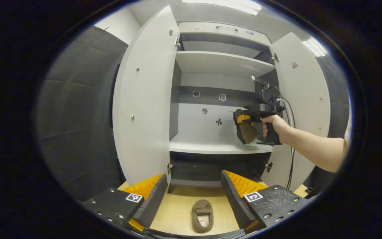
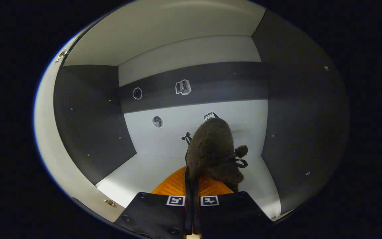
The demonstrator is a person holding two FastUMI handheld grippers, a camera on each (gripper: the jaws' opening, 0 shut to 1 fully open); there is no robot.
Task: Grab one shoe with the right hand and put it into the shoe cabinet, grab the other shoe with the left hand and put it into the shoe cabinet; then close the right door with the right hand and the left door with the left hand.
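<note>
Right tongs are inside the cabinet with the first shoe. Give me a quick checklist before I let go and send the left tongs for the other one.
1. Right tongs shut on the held shoe: ok, both fingers press it.
2. Held shoe over the middle shelf, inside the cabinet: ok.
3. Held shoe resting on the shelf: cannot tell, contact is hidden in both views.
4. Left door and right door open wide enough: ok.
5. Left tongs open: ok.
6. Second shoe on the floor ahead, between the left fingers, upright with its opening up: ok.
</note>
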